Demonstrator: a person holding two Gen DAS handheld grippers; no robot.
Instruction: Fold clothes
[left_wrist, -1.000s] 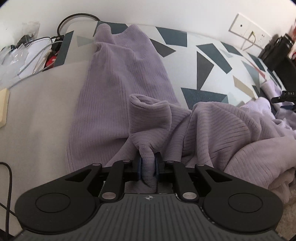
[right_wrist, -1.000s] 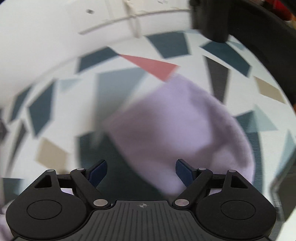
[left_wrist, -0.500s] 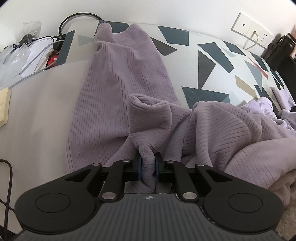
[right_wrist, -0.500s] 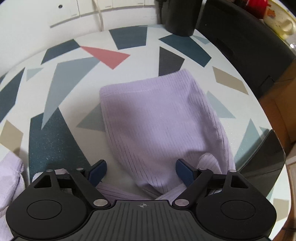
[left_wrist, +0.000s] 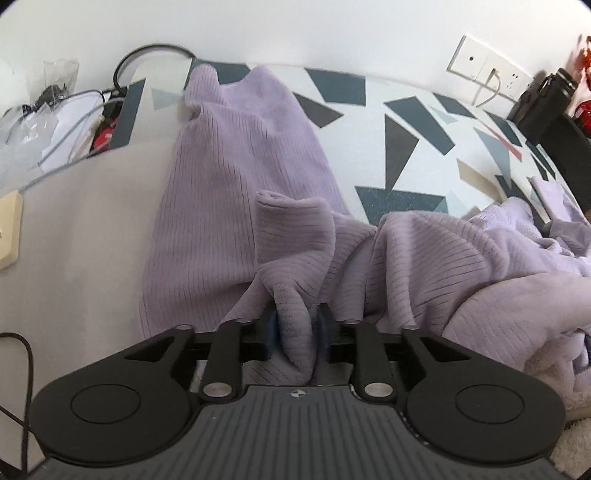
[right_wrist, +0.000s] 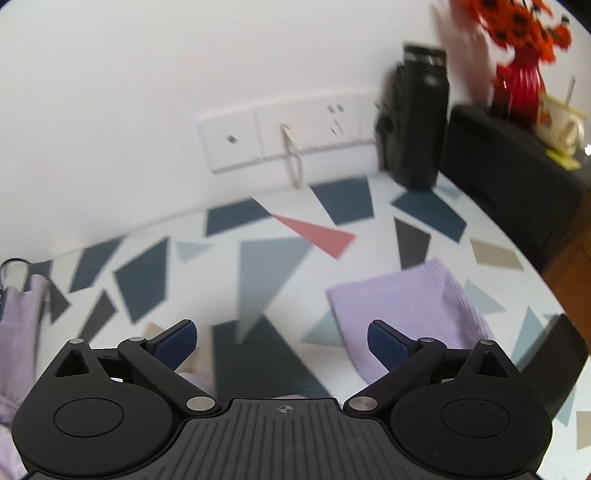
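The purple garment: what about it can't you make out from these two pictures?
- Left wrist view: the garment has its near edge hidden behind the left hand-held gripper, and its right side runs off the frame.
- Right wrist view: only one folded end shows clearly; motion blur softens it, and the right hand-held gripper covers its near part.

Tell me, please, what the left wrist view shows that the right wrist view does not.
Only the left wrist view shows the left claw shut on the lilac ribbed knit garment, plus tangled cables. Only the right shows the open right claw and a black bottle. Both show the triangle-patterned tabletop, garment and white wall sockets.
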